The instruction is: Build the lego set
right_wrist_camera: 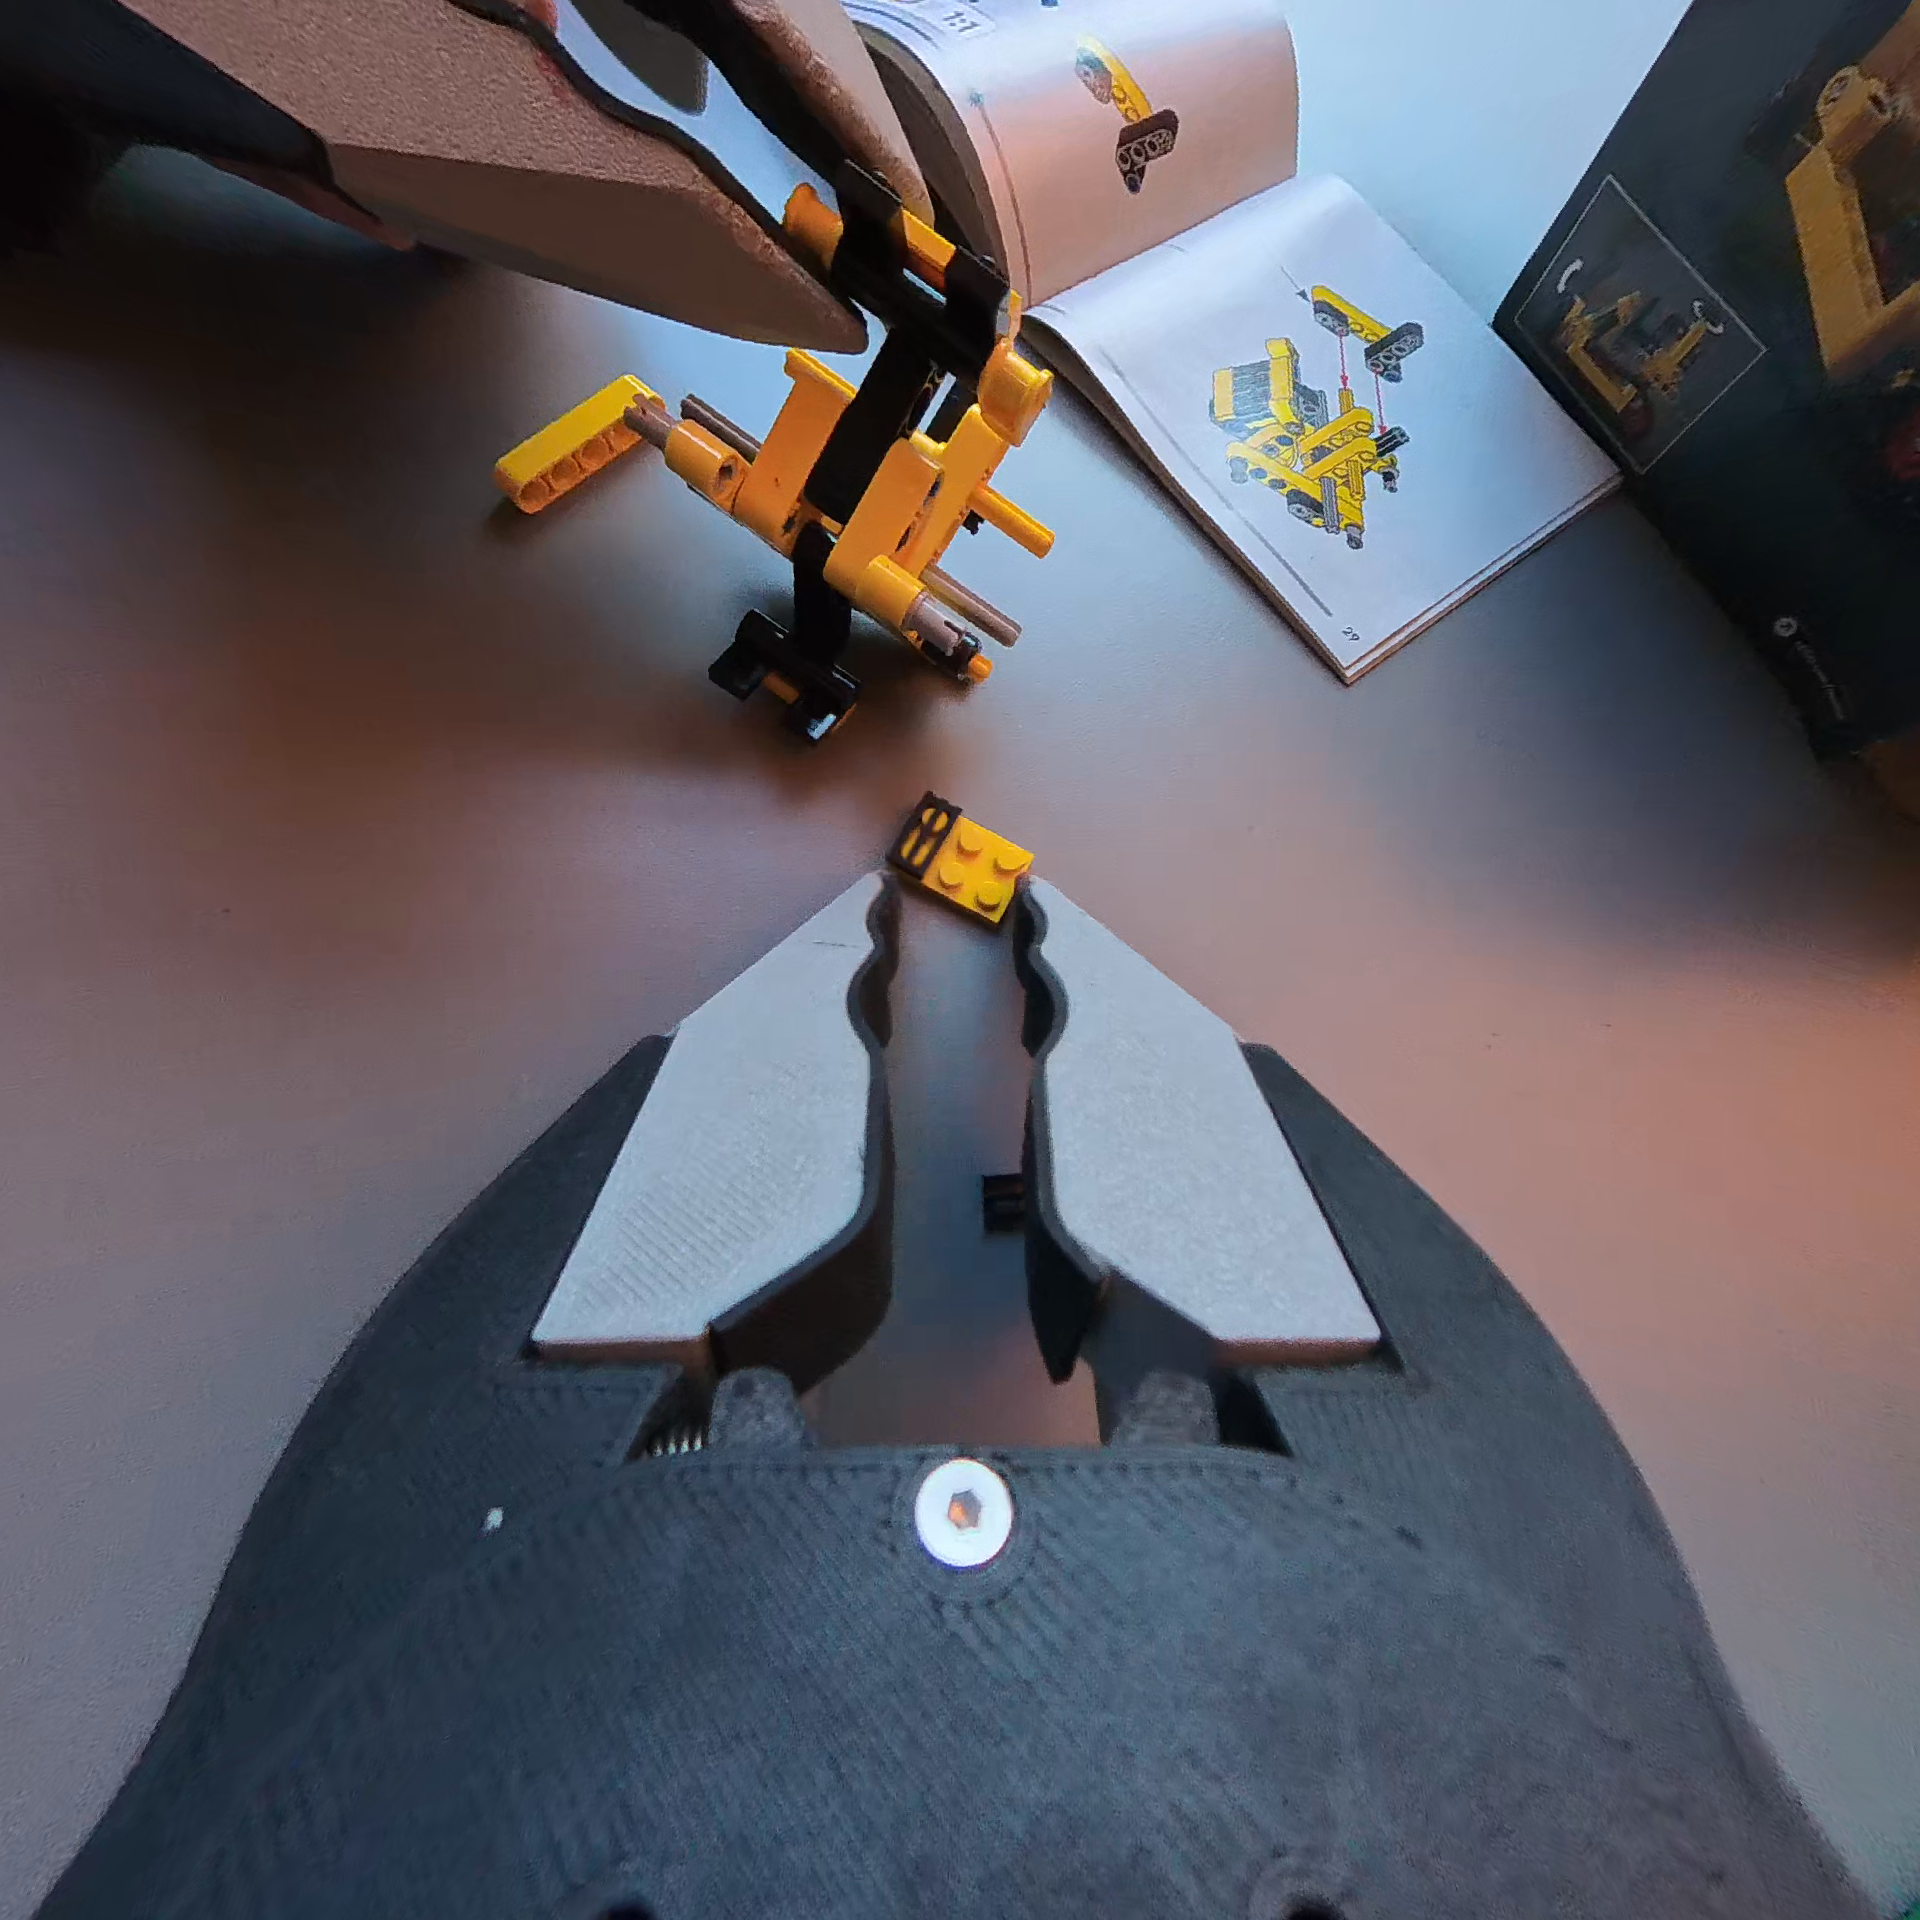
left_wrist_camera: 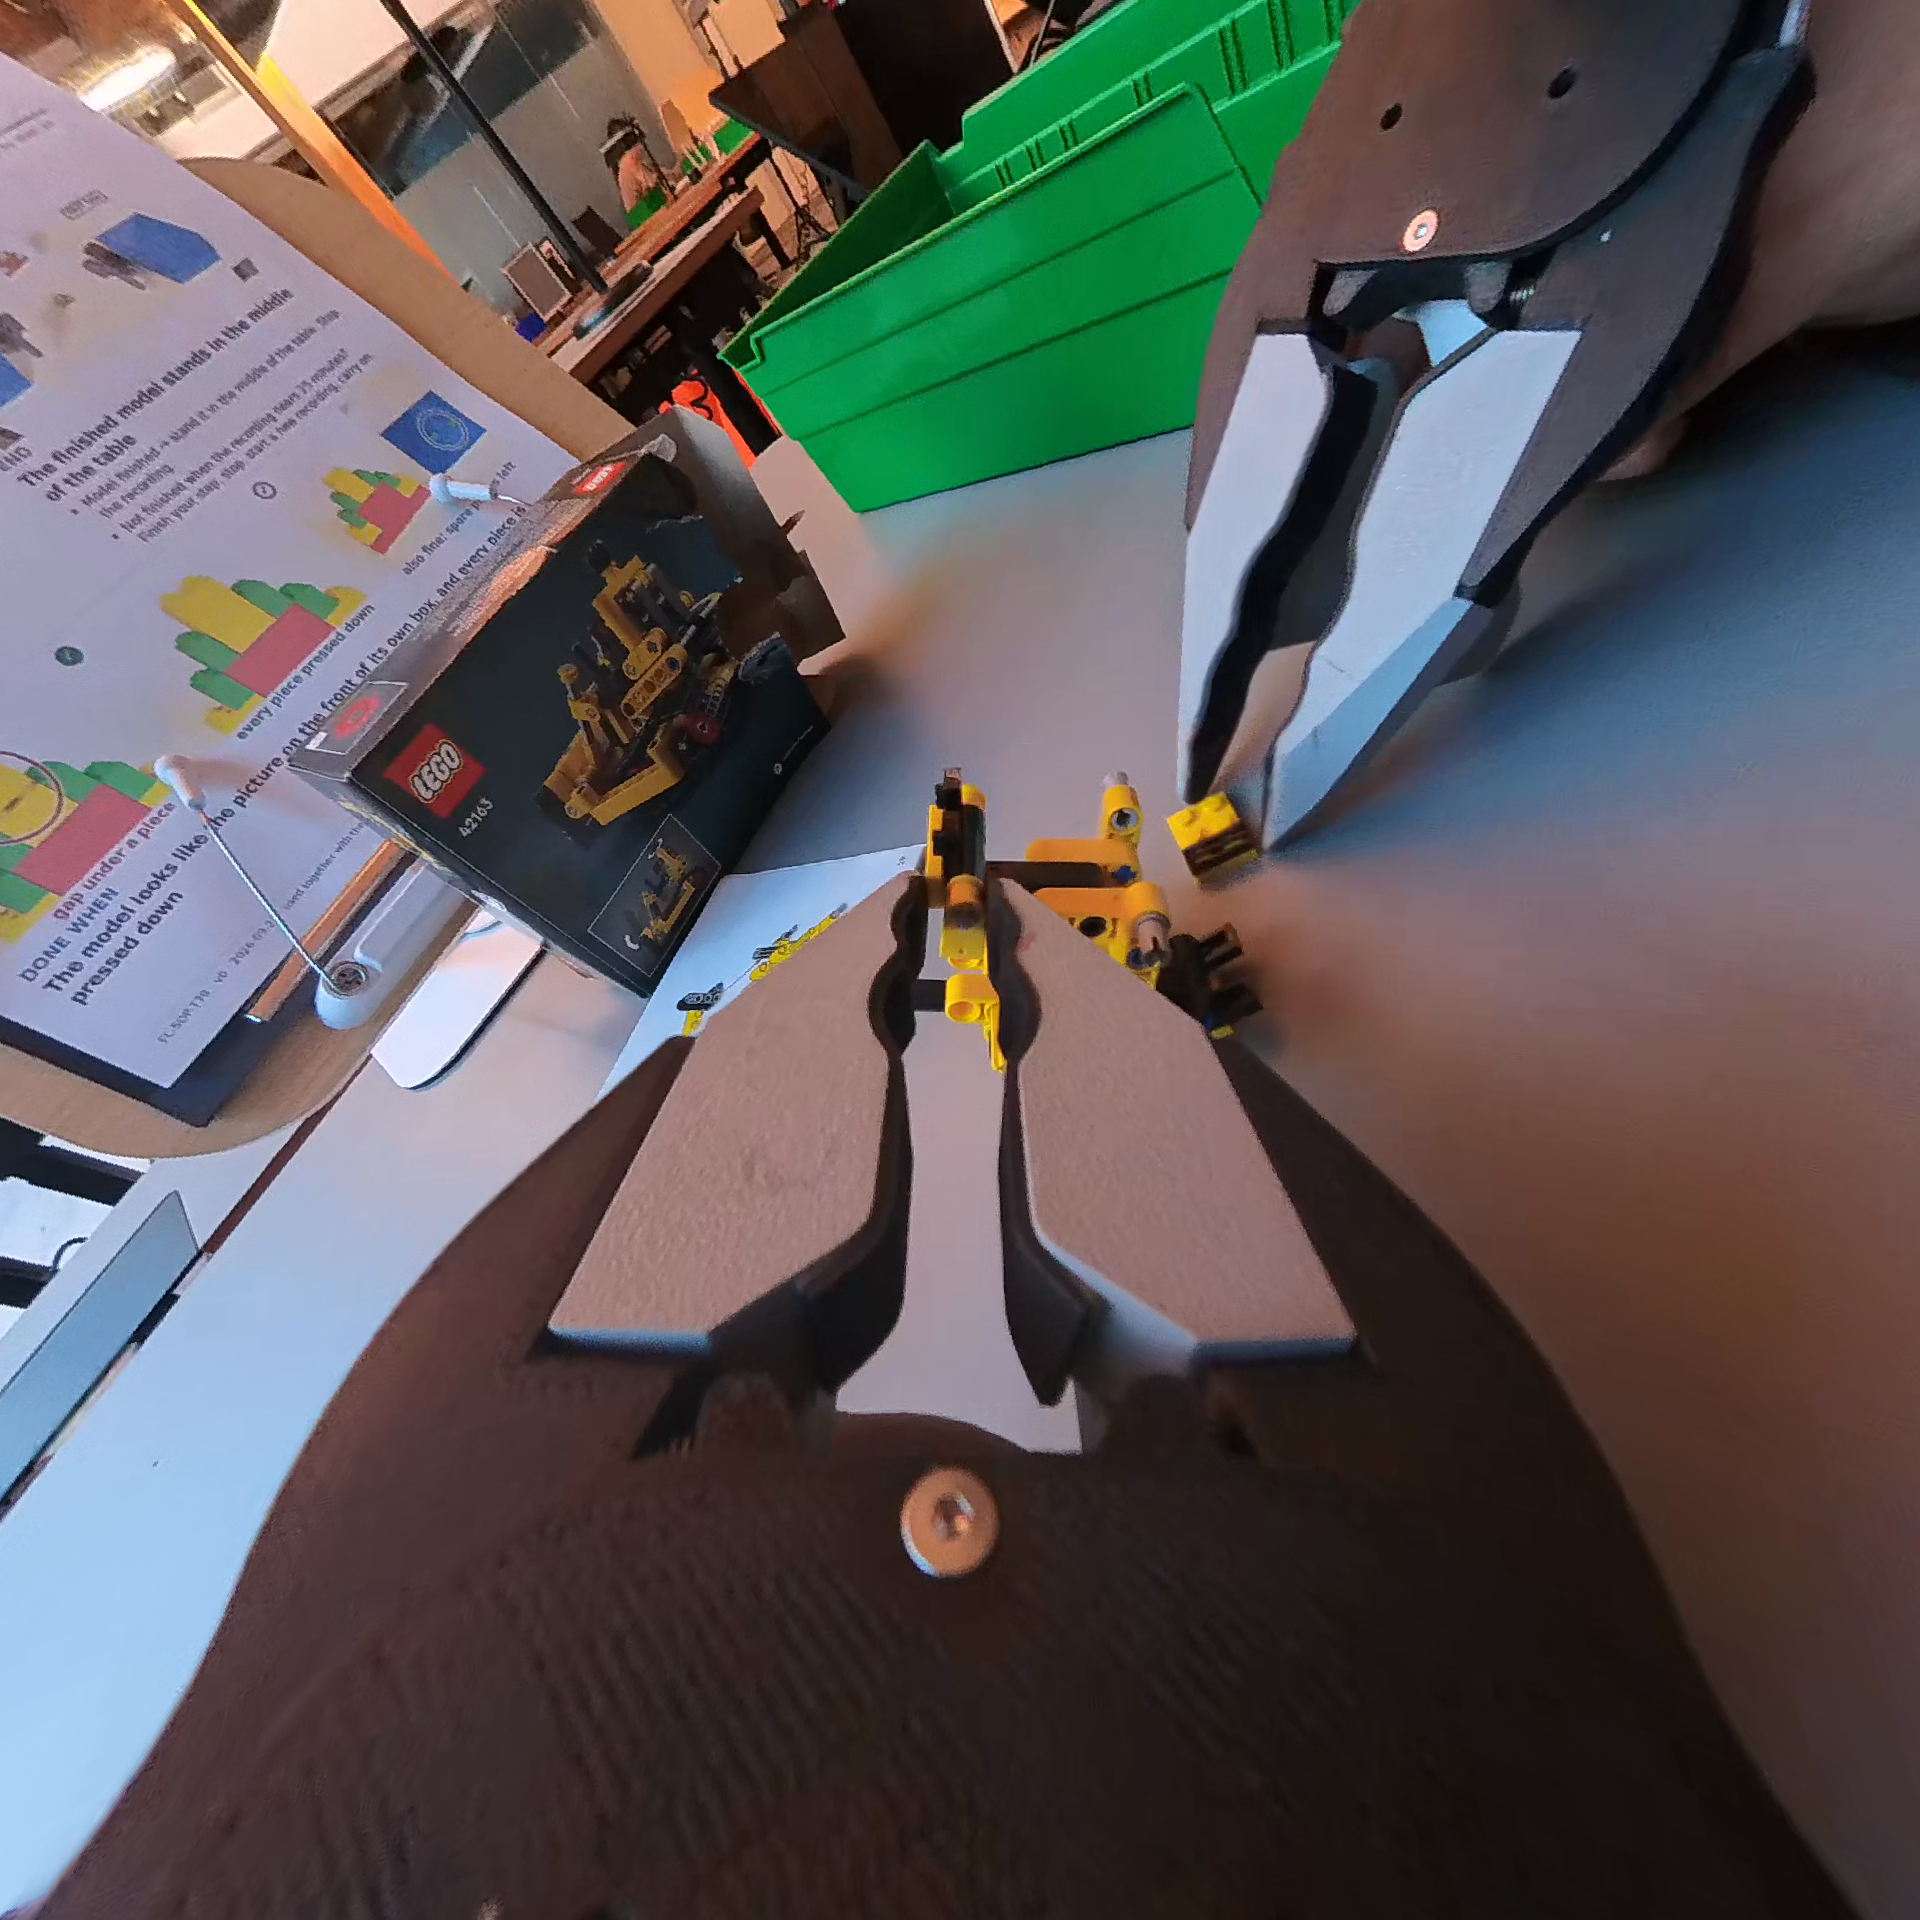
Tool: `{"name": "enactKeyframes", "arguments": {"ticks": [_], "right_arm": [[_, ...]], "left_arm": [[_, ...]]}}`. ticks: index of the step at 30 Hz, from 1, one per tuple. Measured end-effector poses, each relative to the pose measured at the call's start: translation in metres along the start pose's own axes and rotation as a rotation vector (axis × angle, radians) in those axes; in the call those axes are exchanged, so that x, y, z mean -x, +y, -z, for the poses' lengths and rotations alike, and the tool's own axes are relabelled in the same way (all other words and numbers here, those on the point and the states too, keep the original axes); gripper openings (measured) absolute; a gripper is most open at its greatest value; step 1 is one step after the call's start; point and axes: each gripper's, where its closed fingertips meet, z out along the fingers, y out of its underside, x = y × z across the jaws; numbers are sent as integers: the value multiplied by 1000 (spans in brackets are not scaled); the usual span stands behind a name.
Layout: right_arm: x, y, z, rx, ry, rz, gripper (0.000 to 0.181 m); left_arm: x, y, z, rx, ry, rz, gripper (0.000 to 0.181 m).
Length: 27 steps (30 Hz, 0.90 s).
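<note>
A smooth grey desk (left_wrist_camera: 1039, 582) carries the work, with warm orange light falling over it. Stacked green plastic bins (left_wrist_camera: 1018, 301) stand at its far edge. Behind them the room opens to long wooden tables (left_wrist_camera: 675, 260), a dark pillar (left_wrist_camera: 488, 145) and glass partitions (left_wrist_camera: 561, 94).

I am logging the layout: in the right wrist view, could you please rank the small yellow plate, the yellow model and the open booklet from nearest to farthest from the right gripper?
1. Small yellow plate, at the right gripper tips.
2. Yellow model, ahead, centre.
3. Open booklet, far right.
</note>
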Motion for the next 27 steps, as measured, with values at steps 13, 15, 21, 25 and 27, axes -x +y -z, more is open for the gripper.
{"name": "enactKeyframes", "arguments": {"ticks": [13,15,21,25,27], "right_arm": [[-1,0,0,-1,5,-1,22],[-1,0,0,-1,9,-1,25],[-4,-3,-3,-3,39,-29,40],[1,-7,-8,-4,18,-52,40],[7,-8,-9,-5,-3,-34,28]], "left_arm": [[0,1,0,7,33,57,8],[0,1,0,7,33,60,8],[4,1,0,9,-22,7,7],[5,0,-1,17,-94,-145,7],[3,-3,-1,14,-111,-193,7]]}}
